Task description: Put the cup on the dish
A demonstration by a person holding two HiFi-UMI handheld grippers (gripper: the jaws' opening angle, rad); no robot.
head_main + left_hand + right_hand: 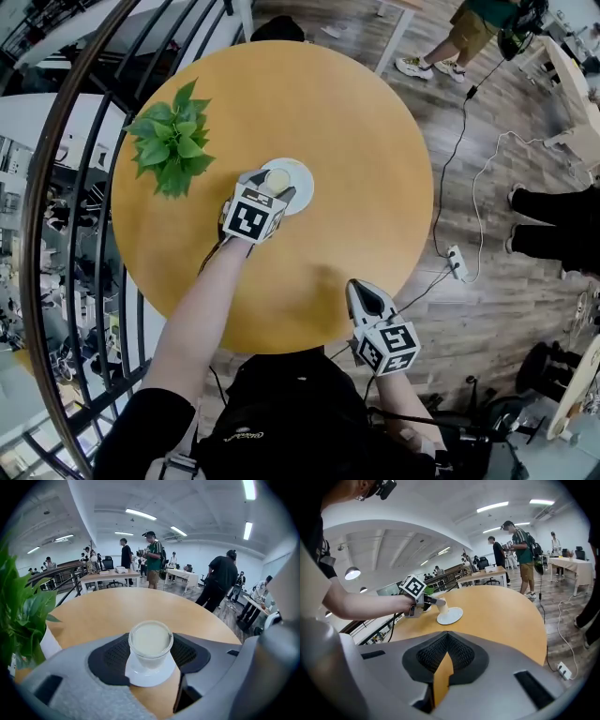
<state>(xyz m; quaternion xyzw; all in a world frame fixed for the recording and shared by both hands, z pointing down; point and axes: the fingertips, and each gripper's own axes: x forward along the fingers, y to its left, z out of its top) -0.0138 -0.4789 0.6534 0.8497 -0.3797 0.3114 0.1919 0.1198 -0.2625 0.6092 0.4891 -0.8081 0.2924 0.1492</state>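
Over the round desk [366, 131], head view first: our left gripper [276, 184] was at the white dish [304, 186] near the desk's middle, jaws on either side of the cup [277, 177]. The cup stood on the dish. A green plant [172, 141] sat just beside it, on the left. Our right gripper [360, 289] was at the desk's near edge, well apart from the dish, with its tips pointing toward it.

Left gripper view: we read the jaws as clamped on the cup, with the dark pads [111, 657] touching it on both sides. The cup was upright, pale and milky-looking from above, and its base was on the middle of the dish. Plant leaves filled the left edge. Several people [152, 559] stood in the room beyond the desk.

Right gripper view: the jaws were together with nothing between them. Only a thin wedge of desk showed through below the tips. Across the desk we saw the left gripper holding the cup on the dish, with a bare forearm [361, 605] behind it. From there we could not tell whether the cup's base touched the dish.
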